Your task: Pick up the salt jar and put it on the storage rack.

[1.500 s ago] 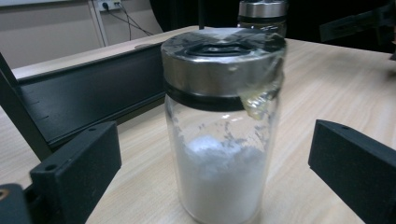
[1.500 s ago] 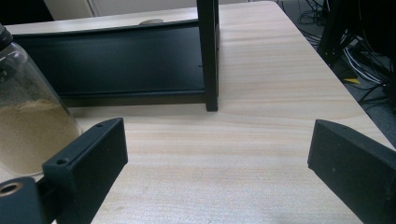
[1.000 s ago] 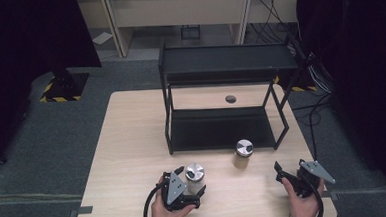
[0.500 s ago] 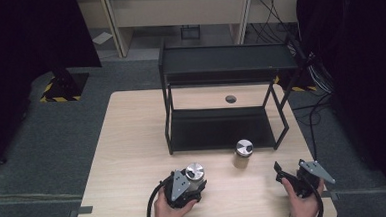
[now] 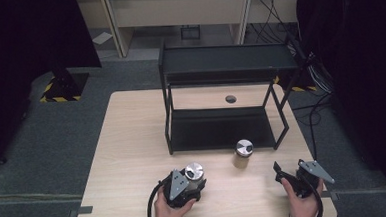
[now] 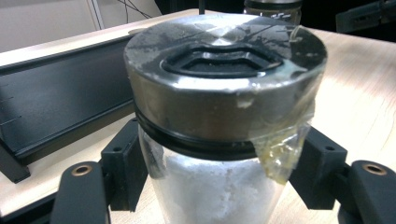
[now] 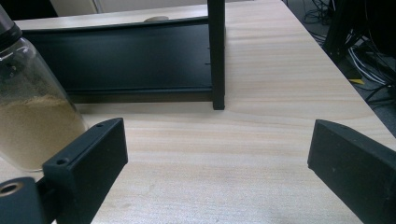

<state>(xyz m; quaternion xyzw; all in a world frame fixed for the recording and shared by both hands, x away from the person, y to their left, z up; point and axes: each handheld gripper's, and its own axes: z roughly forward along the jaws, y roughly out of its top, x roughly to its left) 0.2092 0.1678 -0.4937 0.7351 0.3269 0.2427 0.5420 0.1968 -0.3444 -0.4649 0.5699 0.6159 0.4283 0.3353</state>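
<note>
Table (image 5: 127,142): carrying everything, light wood, bare across the left half.
Rack (image 5: 222,132): standing at the far middle of the table, black metal, two shelves; lower shelf lying open toward the near side, likely waiting to take the jars.
Rack post (image 7: 216,56): rising at the near right corner of the lower shelf, narrowing the way in from the right.
Left gripper (image 5: 184,186): sitting at the near edge, left of centre; jaws just having been closing, now pressing on both sides of the white-powder jar below its lid.
Right gripper (image 5: 294,176): waiting at the near right, jaws standing wide apart over bare wood, gripping nothing; probably kept ready for the other jar.
White-powder jar (image 6: 224,116): standing upright on the table between the left jaws, well short of the rack; glass body gripped low under the lid, likely for keeping it upright in a lift.
Brown-powder jar (image 5: 242,155): standing free just near of the rack's lower shelf, right of the held jar, apart from it; possibly crowding a straight path to the right end of the shelf.
Metal lid (image 6: 226,65): capping the held jar, with a strip of clear tape (image 6: 280,149) hanging loose at its edge.
Cable hole (image 5: 230,99): sitting in the tabletop behind the rack, out of the way.
</note>
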